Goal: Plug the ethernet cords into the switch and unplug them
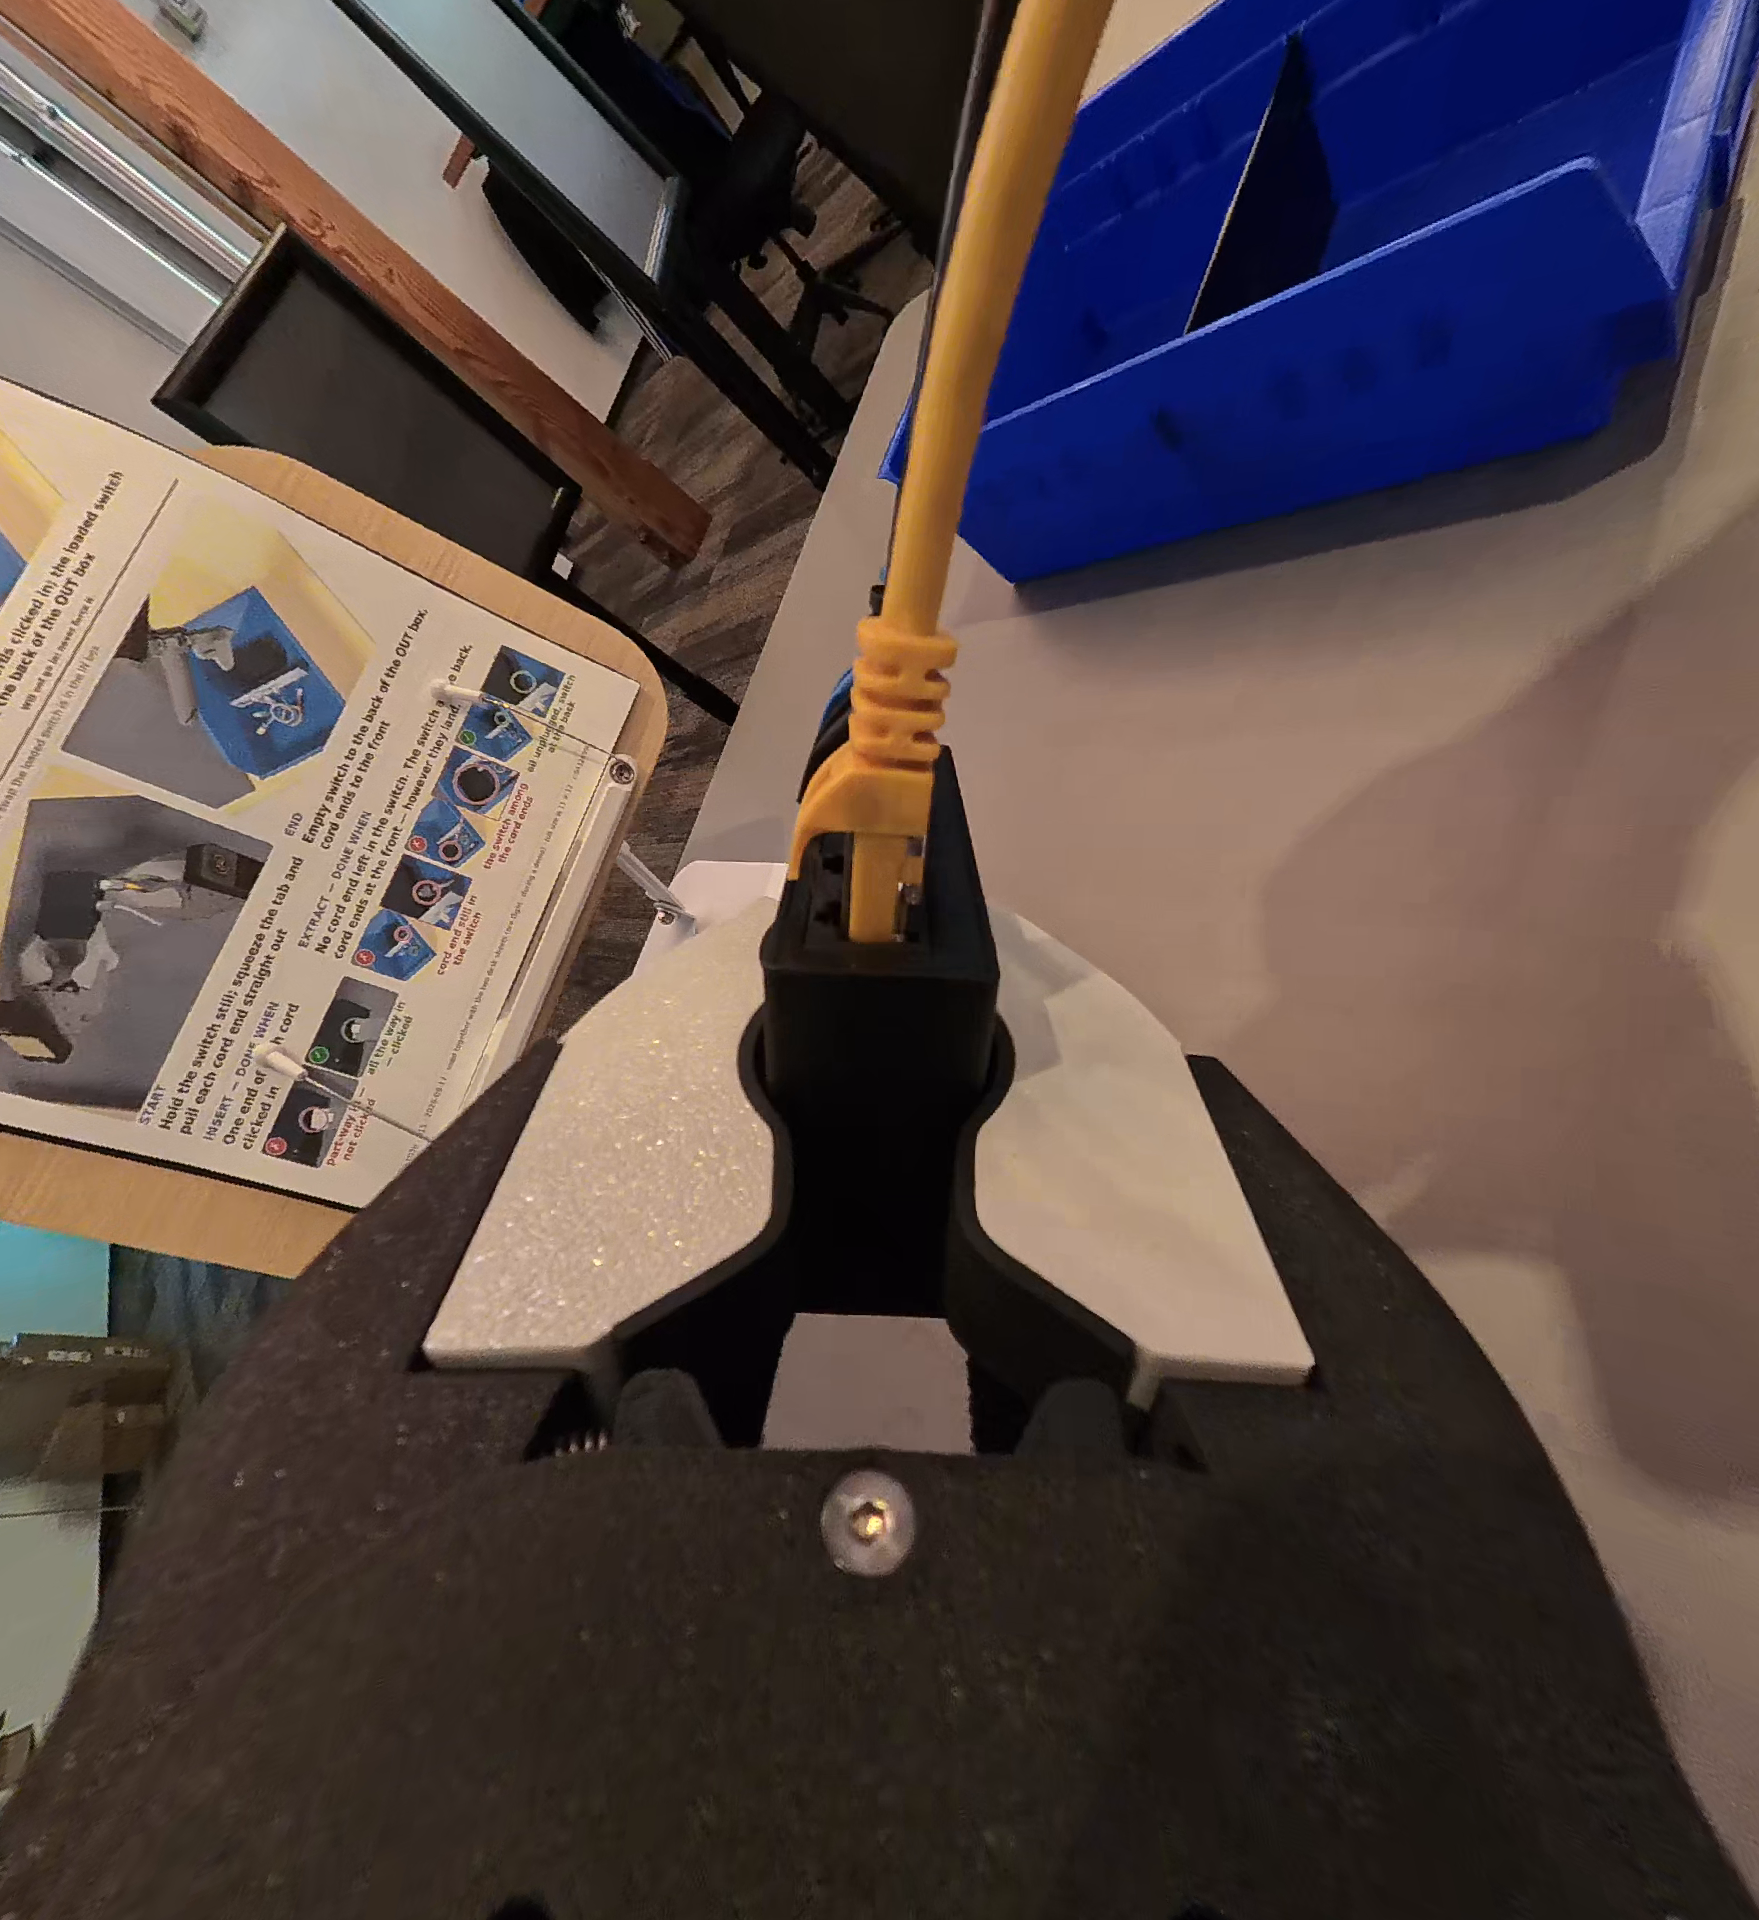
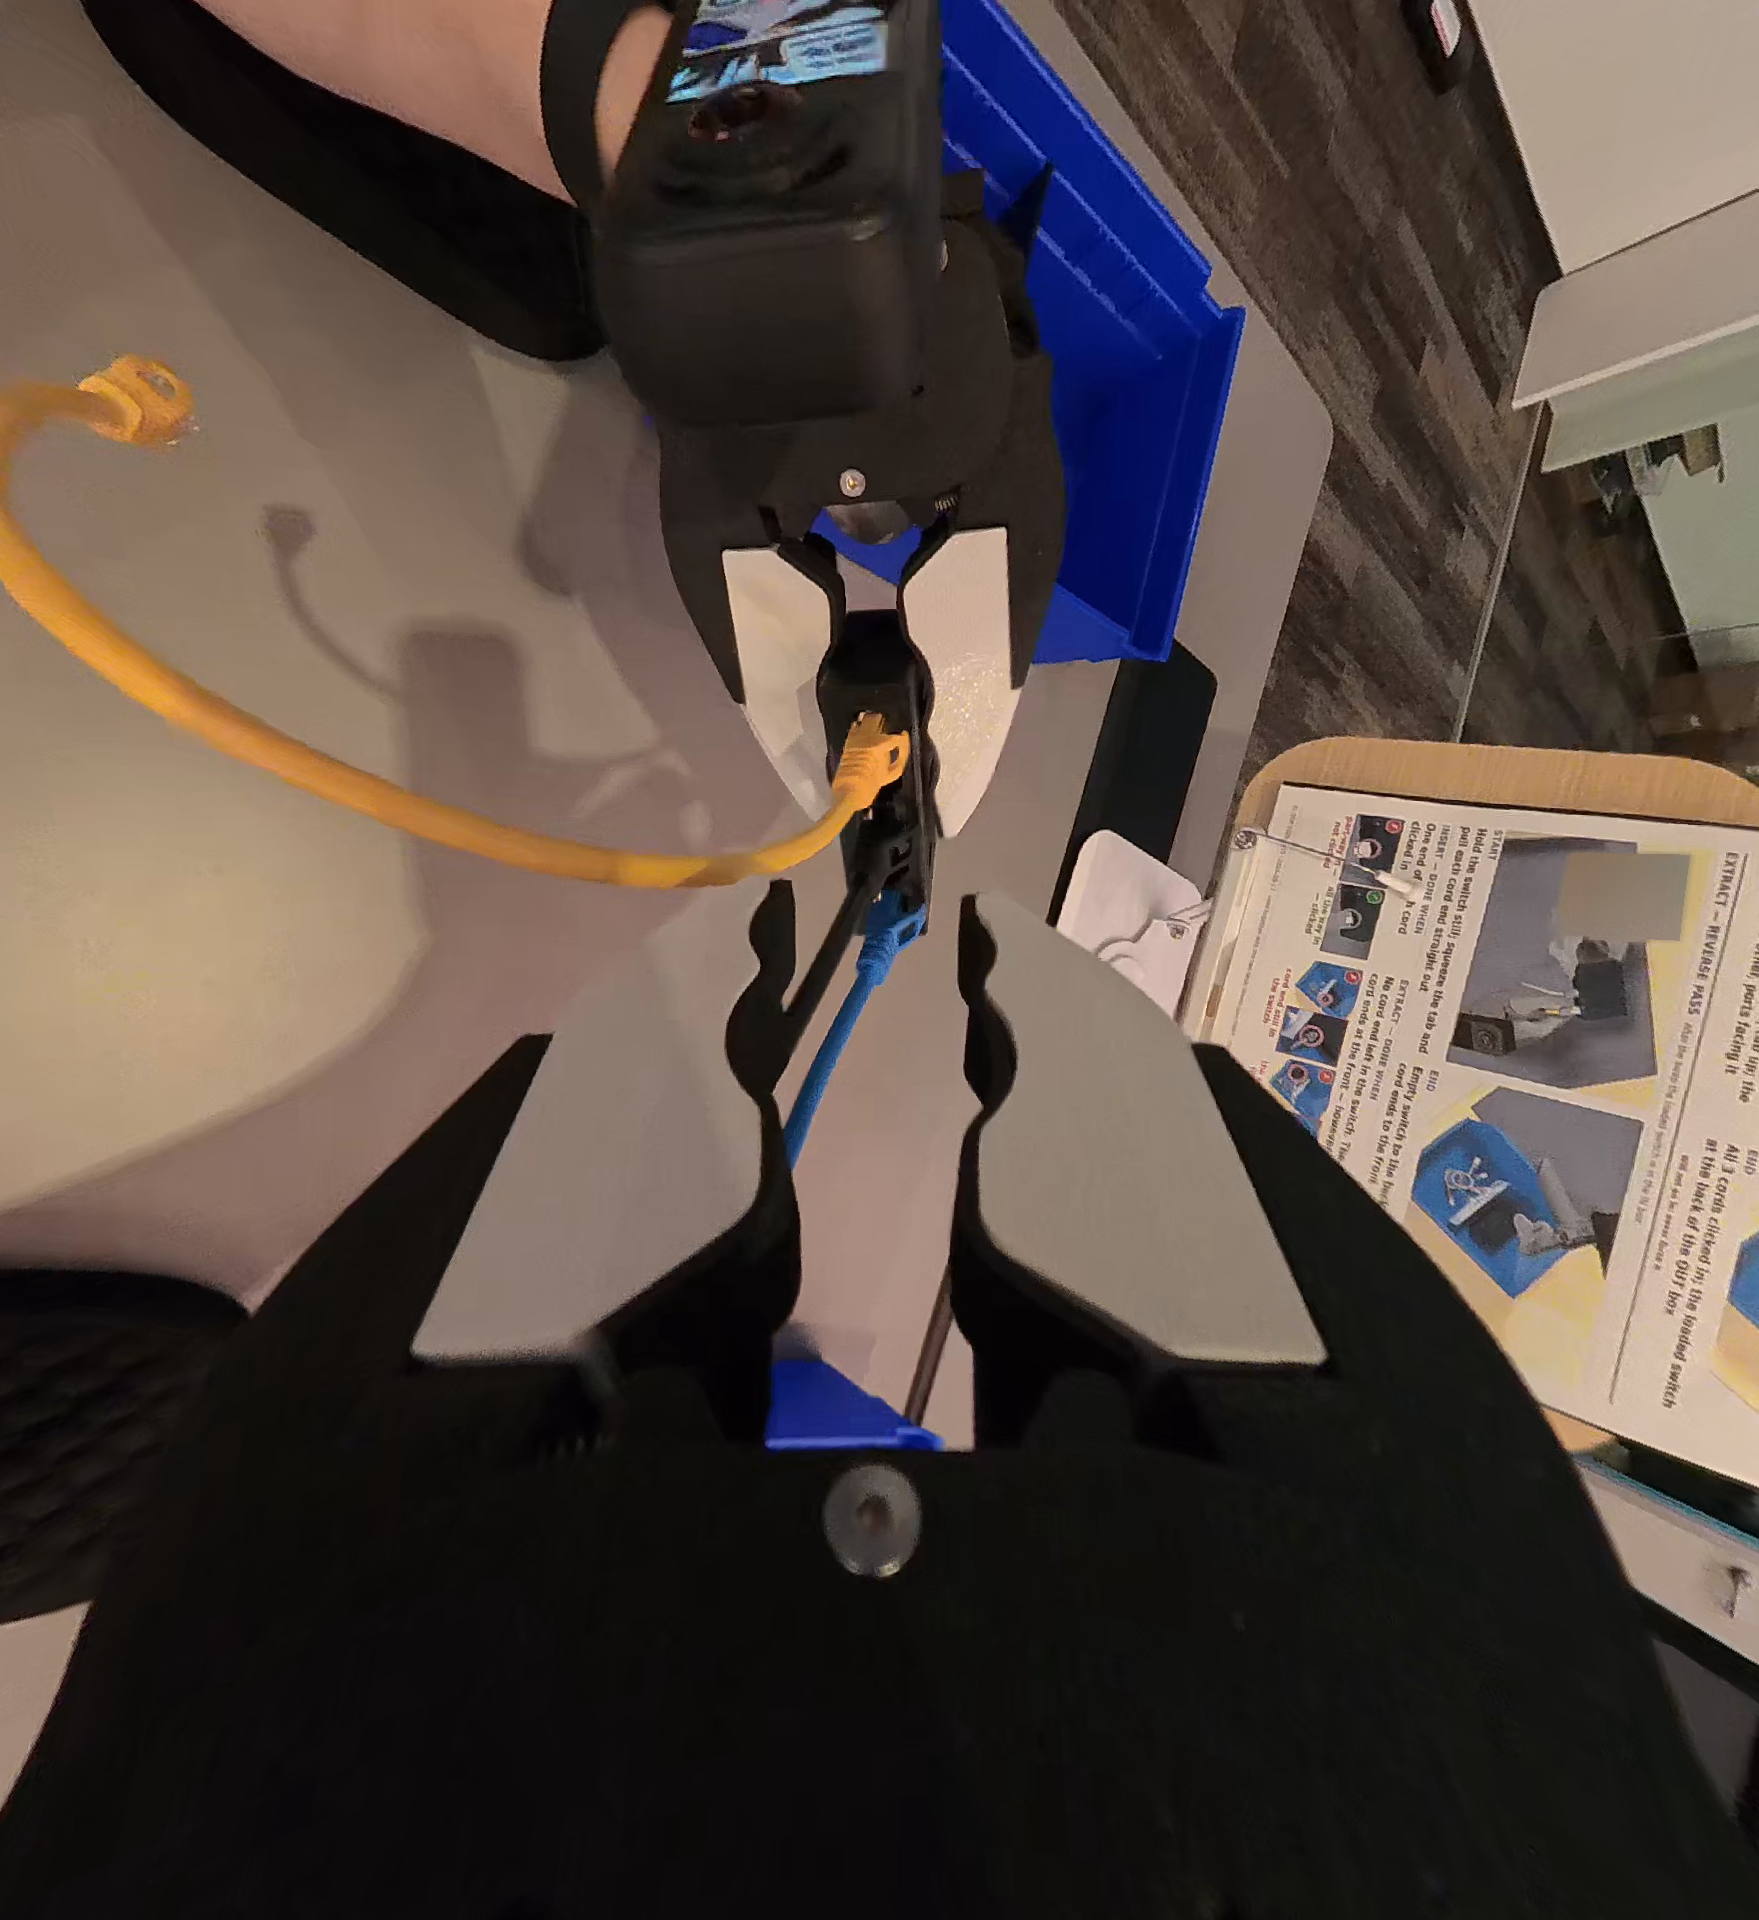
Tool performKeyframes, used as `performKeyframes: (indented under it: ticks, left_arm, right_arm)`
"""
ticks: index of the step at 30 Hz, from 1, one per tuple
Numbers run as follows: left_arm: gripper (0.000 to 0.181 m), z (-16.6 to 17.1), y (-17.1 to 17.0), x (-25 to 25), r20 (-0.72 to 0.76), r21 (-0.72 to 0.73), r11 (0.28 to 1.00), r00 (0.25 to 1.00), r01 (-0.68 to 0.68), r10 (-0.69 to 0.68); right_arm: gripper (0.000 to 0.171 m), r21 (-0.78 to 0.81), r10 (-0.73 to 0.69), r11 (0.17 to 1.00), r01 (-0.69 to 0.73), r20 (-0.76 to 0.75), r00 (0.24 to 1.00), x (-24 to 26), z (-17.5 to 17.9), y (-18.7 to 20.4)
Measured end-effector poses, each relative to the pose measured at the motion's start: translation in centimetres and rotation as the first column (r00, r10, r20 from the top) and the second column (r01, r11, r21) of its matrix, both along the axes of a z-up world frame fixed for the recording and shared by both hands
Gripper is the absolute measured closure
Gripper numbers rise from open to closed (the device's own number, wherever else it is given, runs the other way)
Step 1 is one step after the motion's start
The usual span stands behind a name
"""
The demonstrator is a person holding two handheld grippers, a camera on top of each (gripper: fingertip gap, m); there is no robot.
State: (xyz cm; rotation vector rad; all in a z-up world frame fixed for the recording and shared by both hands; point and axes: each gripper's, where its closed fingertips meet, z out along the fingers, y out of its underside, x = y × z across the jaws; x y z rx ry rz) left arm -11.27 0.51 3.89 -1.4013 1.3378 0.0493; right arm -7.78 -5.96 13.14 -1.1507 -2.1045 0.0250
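My left gripper [image 1: 880, 1081] is shut on the black switch [image 1: 875, 977] and holds it above the grey table. A yellow cord [image 1: 942, 468] is plugged into a port of the switch. In the right wrist view the switch [image 2: 870, 665] faces me. The yellow cord [image 2: 335, 769] loops left to its free end [image 2: 142, 400]. A black cord [image 2: 823, 977] and a blue cord [image 2: 833, 1039] are plugged in below it. Both run back between the fingers of my right gripper [image 2: 870, 914]. That gripper is open, close in front of the switch.
A blue bin [image 1: 1374, 364] stands on the table behind the switch and also shows in the right wrist view [image 2: 1093, 312]. An instruction sheet on a wooden board [image 1: 231, 831] stands beside the table. A person's arm [image 2: 439, 83] holds the left gripper. The left gripper's tips are roughly 12 cm from the right gripper's.
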Motion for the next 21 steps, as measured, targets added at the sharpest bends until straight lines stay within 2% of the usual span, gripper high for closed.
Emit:
performKeyframes:
  ticks: [4, 10, 16, 19, 21]
  left_arm:
    - [0.152, 0.2, 0.1, -0.2, 0.008, -0.002, 1.0, 1.0, -0.005, 0.005]
    - [0.152, 0.6, 0.2, -0.6, 0.03, -0.005, 1.0, 0.999, -0.015, 0.015]
    - [0.151, 1.3, 0.1, -0.7, 0.068, -0.018, 1.0, 0.997, -0.022, 0.023]
    - [0.152, 1.1, -0.2, -0.2, 0.066, -0.024, 1.0, 0.998, -0.015, 0.016]
    - [0.152, 0.9, -0.4, 0.2, 0.057, -0.02, 1.0, 0.998, -0.007, 0.008]
  right_arm:
    - [0.143, 0.048, -0.024, 0.999, 0.023, 0.029, 0.999, 0.4, 0.6, -0.9]
    - [0.143, 0.031, -0.074, 0.997, 0.072, 0.051, 0.996, 1.2, 0.7, -3.0]
    - [0.143, 0.161, -0.144, 0.976, 0.145, -0.018, 0.989, 1.3, 1.2, -2.7]
    - [0.143, 0.276, -0.154, 0.95, 0.144, 0.015, 0.988, 1.2, 0.9, -2.1]
    - [0.143, 0.237, -0.137, 0.964, 0.122, 0.048, 0.989, 0.8, 0.4, -2.3]
